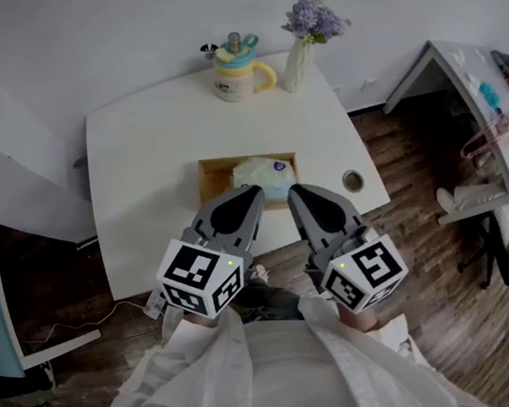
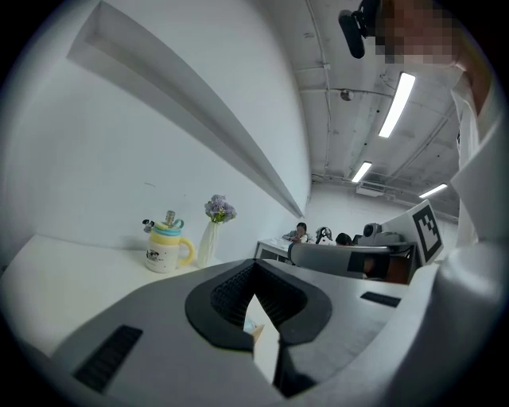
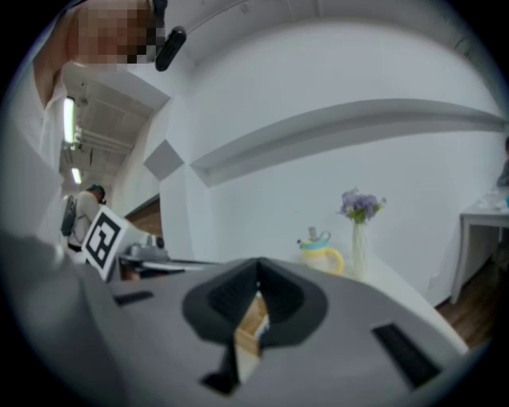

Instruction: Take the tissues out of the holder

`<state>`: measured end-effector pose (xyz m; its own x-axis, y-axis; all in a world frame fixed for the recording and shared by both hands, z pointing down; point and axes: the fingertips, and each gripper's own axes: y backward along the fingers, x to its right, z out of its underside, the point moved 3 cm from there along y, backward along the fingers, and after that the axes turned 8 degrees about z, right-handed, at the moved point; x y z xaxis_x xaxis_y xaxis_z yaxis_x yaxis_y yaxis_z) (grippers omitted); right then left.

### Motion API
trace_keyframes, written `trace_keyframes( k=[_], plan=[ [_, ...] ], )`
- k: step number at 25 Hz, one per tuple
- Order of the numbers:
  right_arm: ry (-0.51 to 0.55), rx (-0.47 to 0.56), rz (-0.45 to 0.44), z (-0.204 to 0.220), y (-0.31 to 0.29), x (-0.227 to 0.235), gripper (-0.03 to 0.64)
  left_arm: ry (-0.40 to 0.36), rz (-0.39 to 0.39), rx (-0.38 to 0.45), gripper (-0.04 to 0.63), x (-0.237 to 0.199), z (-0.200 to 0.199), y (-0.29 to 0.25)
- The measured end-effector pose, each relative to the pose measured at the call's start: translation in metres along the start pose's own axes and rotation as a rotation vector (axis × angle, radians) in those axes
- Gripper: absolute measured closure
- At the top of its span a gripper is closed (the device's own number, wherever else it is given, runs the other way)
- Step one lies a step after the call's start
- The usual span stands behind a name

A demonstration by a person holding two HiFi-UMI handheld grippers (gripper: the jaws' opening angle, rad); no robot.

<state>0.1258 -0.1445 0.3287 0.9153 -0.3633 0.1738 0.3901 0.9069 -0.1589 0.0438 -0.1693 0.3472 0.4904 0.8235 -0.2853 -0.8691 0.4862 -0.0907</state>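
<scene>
A wooden tissue holder [image 1: 216,169] lies on the white table [image 1: 138,187] near its front edge, with a pale blue-white tissue pack [image 1: 263,176] inside it. My left gripper [image 1: 253,191] hovers at the holder's front left, jaws together and nothing between them. My right gripper [image 1: 293,192] hangs beside it at the holder's front right, also shut and empty. Neither touches the pack. In the left gripper view the gripper [image 2: 254,266] points level over the table. A sliver of the wooden holder [image 3: 253,322] shows under the shut right gripper [image 3: 258,280].
A yellow mug with a lid [image 1: 239,67] and a white vase of purple flowers [image 1: 306,43] stand at the table's far edge by the wall. A round cable hole [image 1: 353,180] is at the table's right front. Another white desk [image 1: 465,90] stands to the right.
</scene>
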Motion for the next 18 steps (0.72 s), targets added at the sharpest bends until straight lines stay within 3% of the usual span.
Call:
trace_keyframes(
  k=[10, 18],
  plan=[
    [-0.031, -0.037, -0.028, 0.010, -0.018, 0.025, 0.606, 0.032, -0.056, -0.013, 0.586, -0.013, 0.010, -0.017],
    [-0.045, -0.071, -0.004, 0.019, -0.023, 0.033, 0.606, 0.061, -0.053, -0.029, 0.586, -0.024, 0.018, -0.023]
  ],
)
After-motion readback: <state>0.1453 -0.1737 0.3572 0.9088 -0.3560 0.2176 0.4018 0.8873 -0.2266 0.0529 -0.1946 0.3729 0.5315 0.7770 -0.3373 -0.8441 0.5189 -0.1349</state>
